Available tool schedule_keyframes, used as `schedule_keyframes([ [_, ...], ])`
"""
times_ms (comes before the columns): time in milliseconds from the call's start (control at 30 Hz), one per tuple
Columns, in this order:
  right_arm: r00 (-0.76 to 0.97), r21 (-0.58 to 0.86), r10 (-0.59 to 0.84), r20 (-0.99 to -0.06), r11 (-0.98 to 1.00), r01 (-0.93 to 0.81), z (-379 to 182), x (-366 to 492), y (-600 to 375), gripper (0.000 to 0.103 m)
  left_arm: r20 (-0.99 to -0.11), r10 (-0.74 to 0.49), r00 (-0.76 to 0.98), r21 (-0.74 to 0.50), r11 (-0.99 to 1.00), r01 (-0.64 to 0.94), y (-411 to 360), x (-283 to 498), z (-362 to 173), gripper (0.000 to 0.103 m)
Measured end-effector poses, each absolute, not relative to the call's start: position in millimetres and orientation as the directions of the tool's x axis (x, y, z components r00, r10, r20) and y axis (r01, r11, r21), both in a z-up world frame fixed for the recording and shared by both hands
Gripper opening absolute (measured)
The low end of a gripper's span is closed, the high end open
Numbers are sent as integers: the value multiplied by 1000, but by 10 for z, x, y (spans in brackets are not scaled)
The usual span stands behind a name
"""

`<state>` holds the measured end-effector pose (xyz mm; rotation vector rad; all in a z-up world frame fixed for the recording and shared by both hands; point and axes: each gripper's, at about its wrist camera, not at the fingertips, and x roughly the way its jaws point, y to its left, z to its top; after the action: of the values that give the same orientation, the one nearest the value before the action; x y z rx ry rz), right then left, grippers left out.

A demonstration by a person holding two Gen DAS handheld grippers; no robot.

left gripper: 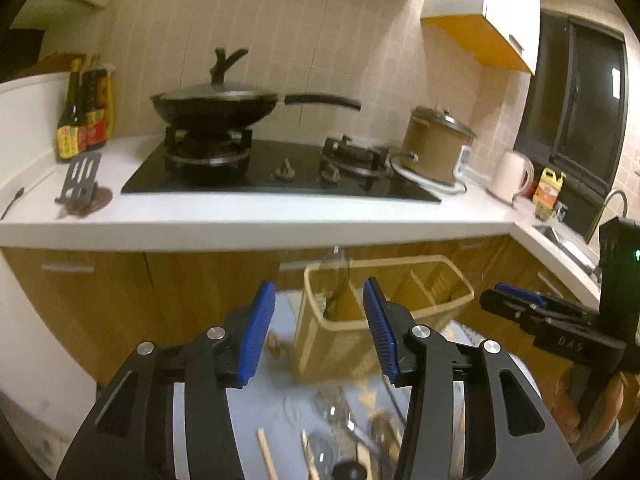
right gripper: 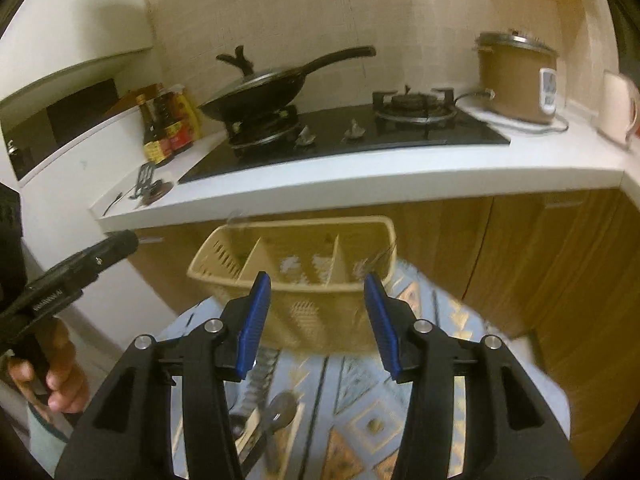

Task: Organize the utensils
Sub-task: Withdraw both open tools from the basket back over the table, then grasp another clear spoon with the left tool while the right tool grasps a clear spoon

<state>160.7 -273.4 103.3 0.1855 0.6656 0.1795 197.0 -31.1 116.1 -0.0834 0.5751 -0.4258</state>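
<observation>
A beige plastic utensil caddy [left gripper: 332,340] with dividers stands on a small table with a blue patterned cloth [right gripper: 360,376]; it also shows in the right wrist view [right gripper: 296,292]. A clear utensil [left gripper: 338,268] stands in one compartment. Loose utensils lie on the cloth near me: chopsticks [left gripper: 267,454], clear spoons [left gripper: 332,412] and a metal spoon [right gripper: 280,412]. My left gripper [left gripper: 318,320] is open and empty, held above the cloth in front of the caddy. My right gripper [right gripper: 318,316] is open and empty, also in front of the caddy.
A white counter [left gripper: 256,220] runs behind the table with a black hob, a lidded wok [left gripper: 214,106], a brown rice cooker [left gripper: 434,148], sauce bottles [left gripper: 82,114], a black spatula [left gripper: 80,176] and a kettle [left gripper: 512,174]. Wooden cabinets [left gripper: 120,304] stand below. A sink [left gripper: 564,240] is at right.
</observation>
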Motion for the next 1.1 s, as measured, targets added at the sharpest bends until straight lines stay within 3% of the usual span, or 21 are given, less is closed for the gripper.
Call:
schedule_keyframes([
  [367,644,267,277,-714,957,-115,674,1387,-2480,45,-677,-397,620,-201,910,364,-144,1679,771,45],
  [633,570,288,290,-769,953,-97,322,1279,-2353,45,-786,-406,466,-229,892,390,-235,1623,166,46],
  [1100,495,316,299,-816,947,-52,-111,1317,-2381,45,-869,-316,380,-147,899,412,-600,1811,-347,46],
])
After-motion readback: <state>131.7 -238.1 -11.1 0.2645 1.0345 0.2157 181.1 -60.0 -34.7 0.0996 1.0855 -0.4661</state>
